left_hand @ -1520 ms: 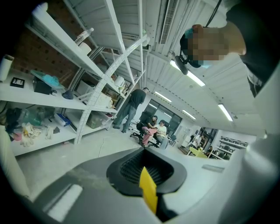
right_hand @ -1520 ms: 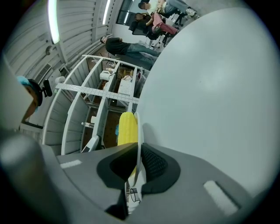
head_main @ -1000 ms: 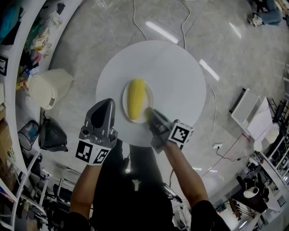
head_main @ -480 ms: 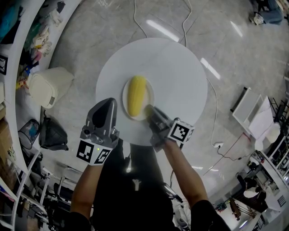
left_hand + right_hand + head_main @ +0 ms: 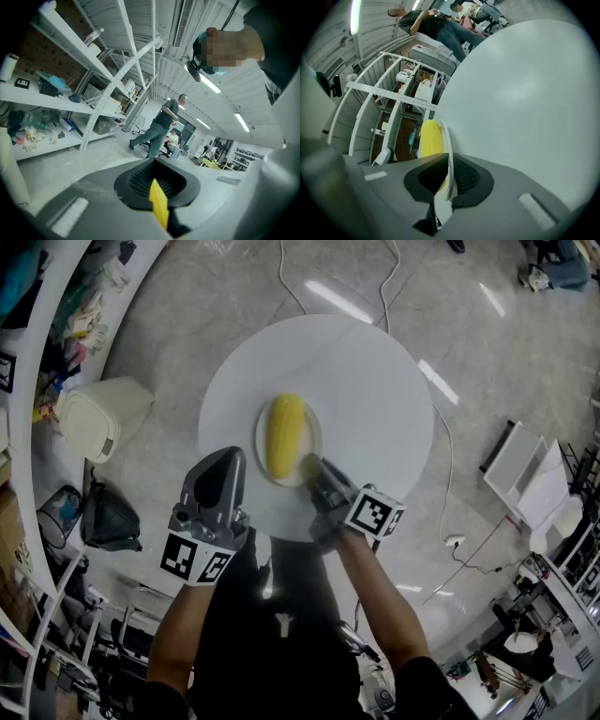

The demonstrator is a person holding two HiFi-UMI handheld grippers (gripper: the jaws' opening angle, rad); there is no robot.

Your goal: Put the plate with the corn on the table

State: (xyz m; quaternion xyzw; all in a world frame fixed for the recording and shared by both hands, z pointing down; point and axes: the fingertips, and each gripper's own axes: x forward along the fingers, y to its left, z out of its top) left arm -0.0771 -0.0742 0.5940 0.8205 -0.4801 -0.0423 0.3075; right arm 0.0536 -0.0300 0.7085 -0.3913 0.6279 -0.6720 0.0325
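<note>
- Plate [image 5: 317, 432]: white, over the middle of the round table [image 5: 375, 381]. Whether its base already bears on the top I cannot tell.
- On the plate lies the corn [image 5: 285, 435], lengthwise, pointing away from the person.
- Clamped on the near rim is the right gripper [image 5: 309, 468], one jaw above the rim and one beneath.
- To finish well, I judge: keep the plate level so the cob does not roll, set it flat, and only then part the jaws and draw straight back.
- Near the table's near edge, the left gripper [image 5: 228, 460] is apart from the plate, its jaws pressed together on nothing.
- Count: one plate, one cob, one table, two grippers.
</note>
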